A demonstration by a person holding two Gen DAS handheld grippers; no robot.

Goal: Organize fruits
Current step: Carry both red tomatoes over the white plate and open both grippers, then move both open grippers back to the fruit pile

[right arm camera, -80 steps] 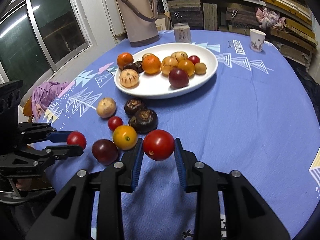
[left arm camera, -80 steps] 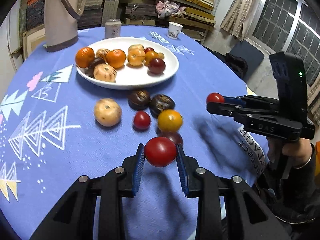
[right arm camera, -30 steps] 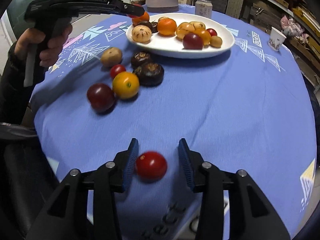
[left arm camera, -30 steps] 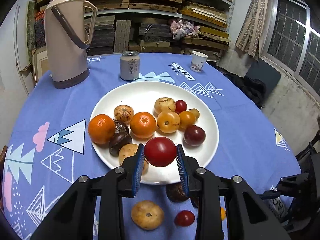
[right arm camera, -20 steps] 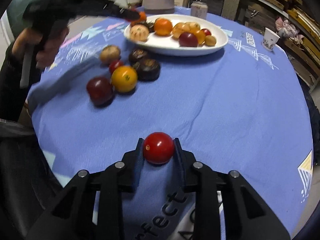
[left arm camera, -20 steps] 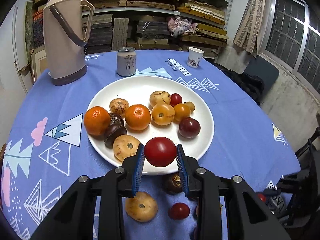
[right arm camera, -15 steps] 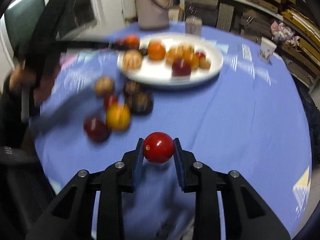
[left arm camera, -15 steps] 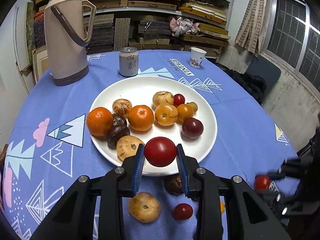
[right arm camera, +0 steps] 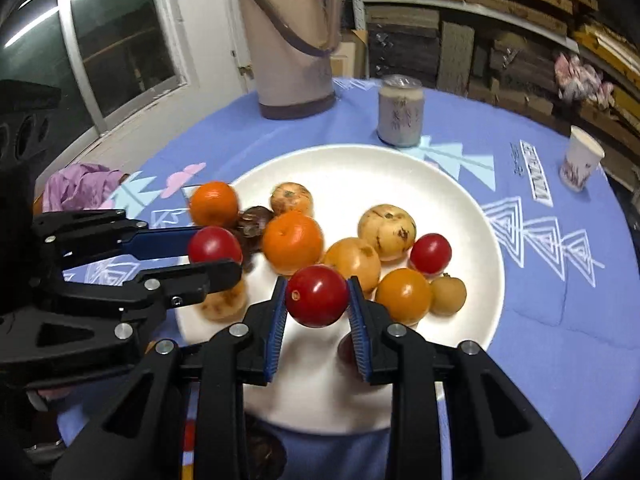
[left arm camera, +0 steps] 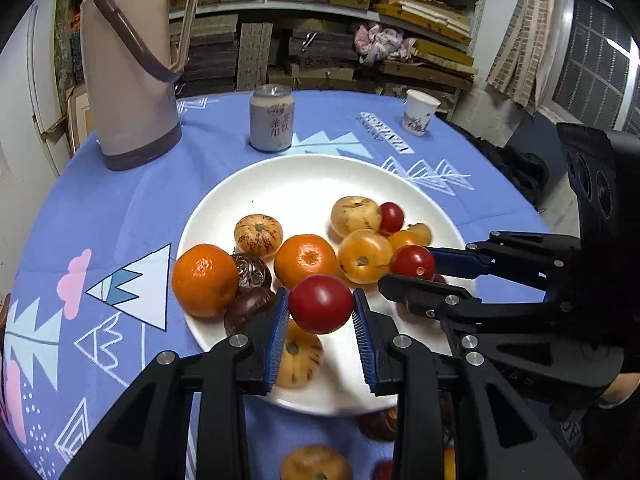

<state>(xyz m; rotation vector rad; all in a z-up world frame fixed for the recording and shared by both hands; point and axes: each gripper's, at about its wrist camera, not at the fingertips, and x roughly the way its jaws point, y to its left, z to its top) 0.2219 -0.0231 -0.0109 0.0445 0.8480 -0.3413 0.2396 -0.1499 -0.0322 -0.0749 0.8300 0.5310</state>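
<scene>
— Blue patterned tablecloth (left arm camera: 120, 216), and what's nearest?

— Left gripper (left arm camera: 321, 312) clamps a red tomato (left arm camera: 321, 309); right gripper (right arm camera: 317, 297) clamps a smaller tomato (right arm camera: 317, 295). Both hang over the white plate (left arm camera: 304, 184), presumably to drop them in.

— Why there?

— Fruit already fills the plate's near half: oranges (left arm camera: 205, 279), yellow ones. Beyond stand a can (left arm camera: 272, 122) and thermos (left arm camera: 128, 64).

A glossy red tomato (left arm camera: 321, 309) sits pinched between the left gripper (left arm camera: 321, 320) pads, above the near rim of the white plate (left arm camera: 304, 184); a second red tomato (right arm camera: 317, 301) is clamped in the right gripper (right arm camera: 317, 312) over the plate's near part; the plate carries two oranges (left arm camera: 305, 260), yellow tomatoes (left arm camera: 365, 256), a small red one (left arm camera: 391, 217), striped pale fruits (left arm camera: 258, 235) and dark brown ones (left arm camera: 251, 272).
</scene>
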